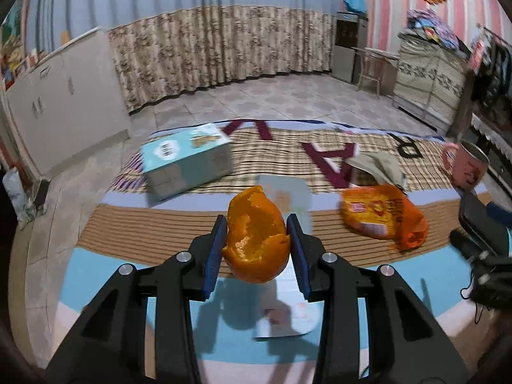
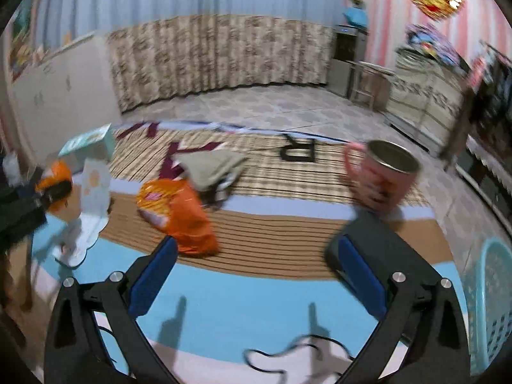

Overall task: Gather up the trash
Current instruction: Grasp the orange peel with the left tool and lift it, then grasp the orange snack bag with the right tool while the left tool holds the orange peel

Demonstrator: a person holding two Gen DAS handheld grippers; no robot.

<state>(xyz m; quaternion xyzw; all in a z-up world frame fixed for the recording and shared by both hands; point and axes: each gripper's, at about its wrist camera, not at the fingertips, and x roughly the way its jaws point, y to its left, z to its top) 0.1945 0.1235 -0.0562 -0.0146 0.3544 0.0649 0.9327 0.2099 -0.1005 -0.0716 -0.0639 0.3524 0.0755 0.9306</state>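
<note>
My left gripper (image 1: 257, 233) is shut on an orange peel (image 1: 256, 240) and holds it above the table cloth. An orange snack wrapper (image 1: 380, 216) lies to its right; it also shows in the right wrist view (image 2: 182, 214). A pale paper packet (image 1: 288, 275) lies flat under the peel and shows in the right wrist view (image 2: 91, 204). A crumpled grey-green cloth (image 2: 211, 166) lies behind the wrapper. My right gripper (image 2: 256, 256) is open and empty, over the blue band of the cloth, right of the wrapper.
A light blue box (image 1: 188, 163) stands at the far left. A pink mug (image 2: 380, 176) stands at the right. A turquoise basket (image 2: 492, 300) sits at the lower right by the table edge. A black cable (image 2: 288, 352) lies near the front.
</note>
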